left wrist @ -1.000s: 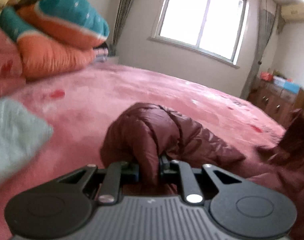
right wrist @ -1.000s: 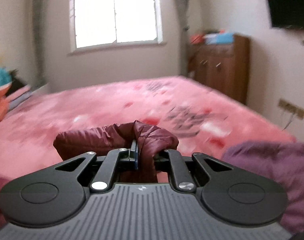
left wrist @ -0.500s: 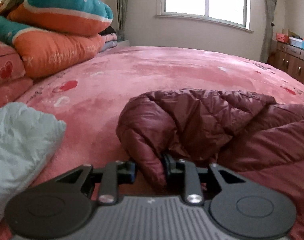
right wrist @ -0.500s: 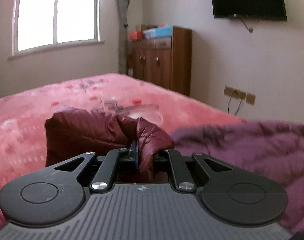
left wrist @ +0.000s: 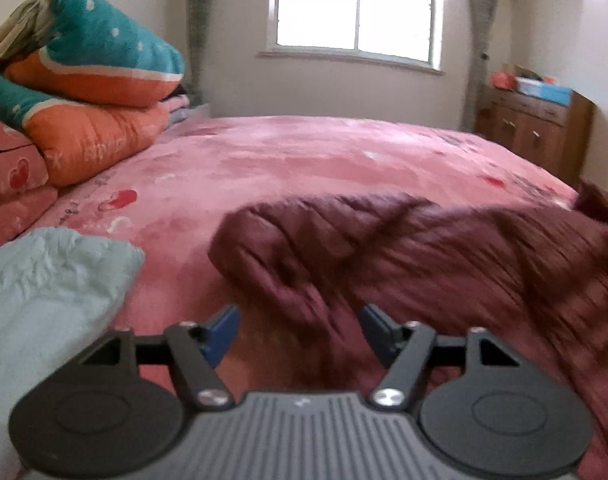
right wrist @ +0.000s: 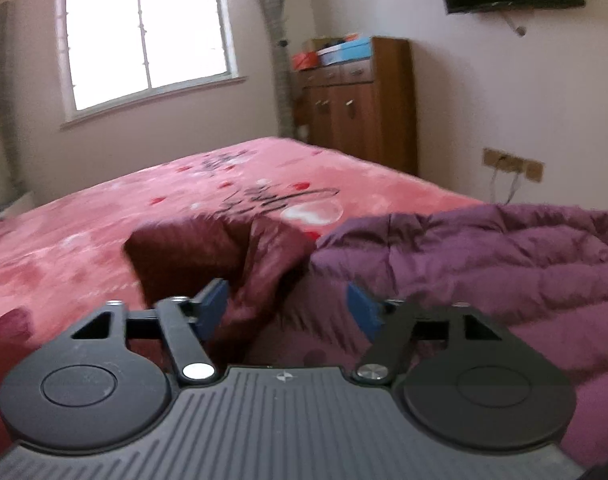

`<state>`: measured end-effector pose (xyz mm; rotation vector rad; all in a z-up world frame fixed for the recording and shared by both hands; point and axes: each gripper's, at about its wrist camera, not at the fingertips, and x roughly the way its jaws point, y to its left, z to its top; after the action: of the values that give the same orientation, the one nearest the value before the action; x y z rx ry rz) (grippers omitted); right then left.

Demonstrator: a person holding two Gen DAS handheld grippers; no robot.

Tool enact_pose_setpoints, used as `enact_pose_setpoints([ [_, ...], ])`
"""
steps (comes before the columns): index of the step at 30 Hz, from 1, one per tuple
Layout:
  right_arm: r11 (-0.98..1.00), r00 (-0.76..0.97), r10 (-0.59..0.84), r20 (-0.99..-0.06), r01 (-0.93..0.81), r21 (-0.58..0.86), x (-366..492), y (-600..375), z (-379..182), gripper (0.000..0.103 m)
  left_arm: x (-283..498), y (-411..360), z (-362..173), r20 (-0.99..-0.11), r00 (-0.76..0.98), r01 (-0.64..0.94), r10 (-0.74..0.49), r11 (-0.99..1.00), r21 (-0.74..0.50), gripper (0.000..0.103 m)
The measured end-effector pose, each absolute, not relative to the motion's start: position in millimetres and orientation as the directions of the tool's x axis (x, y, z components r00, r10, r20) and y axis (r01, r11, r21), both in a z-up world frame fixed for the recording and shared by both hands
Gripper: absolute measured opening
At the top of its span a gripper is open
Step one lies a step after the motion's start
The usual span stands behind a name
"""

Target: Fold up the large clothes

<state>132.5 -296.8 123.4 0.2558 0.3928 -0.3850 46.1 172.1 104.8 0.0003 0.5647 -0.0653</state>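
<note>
On the pink bedspread (left wrist: 304, 160) the maroon puffer jacket (left wrist: 424, 256) lies just ahead of my left gripper (left wrist: 300, 330) and right gripper (right wrist: 286, 308), both spread and holding nothing, so I judge its slippery padded fold may spring open unpinned.

We see a maroon jacket (left wrist: 424, 248) on a pink bed (left wrist: 304, 160) scattered with red hearts — beside it a purple quilt (right wrist: 484, 256). Our fingers (left wrist: 220, 330) carry blue pads; the pillows (left wrist: 96, 68) are teal and orange — white-dotted.
</note>
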Motion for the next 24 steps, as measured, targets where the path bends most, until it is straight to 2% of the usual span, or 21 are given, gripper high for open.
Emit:
enact_pose_setpoints([
  [2, 0.915, 0.864, -0.269, -0.426, 0.368, 0.168, 105.4, -296.0, 123.5, 0.098, 18.0, 167.5, 102.5, -0.546, 0.834, 0.073, -0.075, 0.997, -0.025, 0.074],
  [6, 0.941, 0.86, -0.147, -0.49, 0.273, 0.198, 47.5, -298.3, 119.1, 0.101, -26.5, 166.1, 92.3, -0.588, 0.801, 0.079, -0.109, 0.994, -0.077, 0.074],
  [16, 0.964, 0.758, 0.057, -0.65, 0.127, 0.233, -64.7, -300.5, 68.8, 0.101, -93.0, 175.8, 68.6, -0.647, 0.752, -0.032, -0.126, 0.973, -0.227, 0.083],
  [20, 0.95, 0.737, 0.115, -0.666, 0.115, 0.291, -74.7, -299.4, 44.5, 0.103, -102.1, 180.1, 56.6, -0.652, 0.74, -0.041, -0.165, 0.957, -0.289, 0.093],
  [24, 0.937, 0.74, 0.157, -0.654, 0.097, 0.335, -72.0, -300.0, 37.0, 0.103, -102.3, 179.5, 43.6, -0.67, 0.71, -0.027, -0.215, 0.943, -0.332, 0.093],
])
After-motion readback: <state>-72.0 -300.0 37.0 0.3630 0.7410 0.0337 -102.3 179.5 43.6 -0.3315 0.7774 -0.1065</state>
